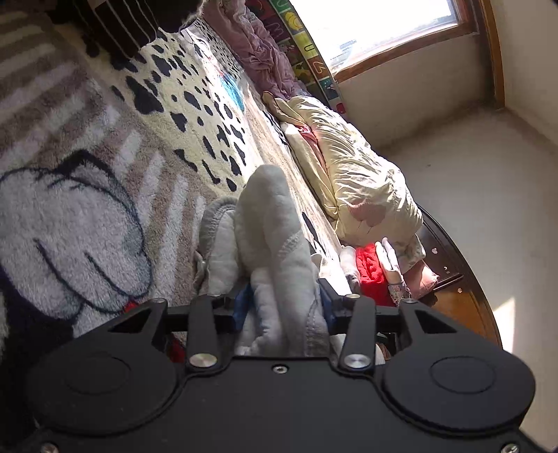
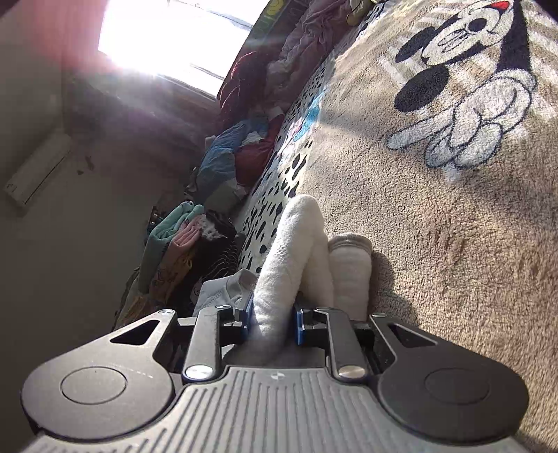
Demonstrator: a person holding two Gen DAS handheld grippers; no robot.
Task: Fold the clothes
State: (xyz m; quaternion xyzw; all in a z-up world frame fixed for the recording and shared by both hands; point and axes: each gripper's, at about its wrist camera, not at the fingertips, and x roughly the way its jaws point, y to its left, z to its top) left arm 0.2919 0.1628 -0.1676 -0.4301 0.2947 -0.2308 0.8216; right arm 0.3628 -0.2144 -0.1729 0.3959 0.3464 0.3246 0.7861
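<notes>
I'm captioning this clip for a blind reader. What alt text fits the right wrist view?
The right gripper is shut on a bunched fold of white fleece garment above a tan cartoon-mouse blanket on a bed. Heaped clothes line the far edge under a bright window.

Alphabet mat [image 1: 307,52] standing against the wall below the window [image 1: 383,24]: "U" and "4" legible on tiles; other characters unreadable.
</notes>
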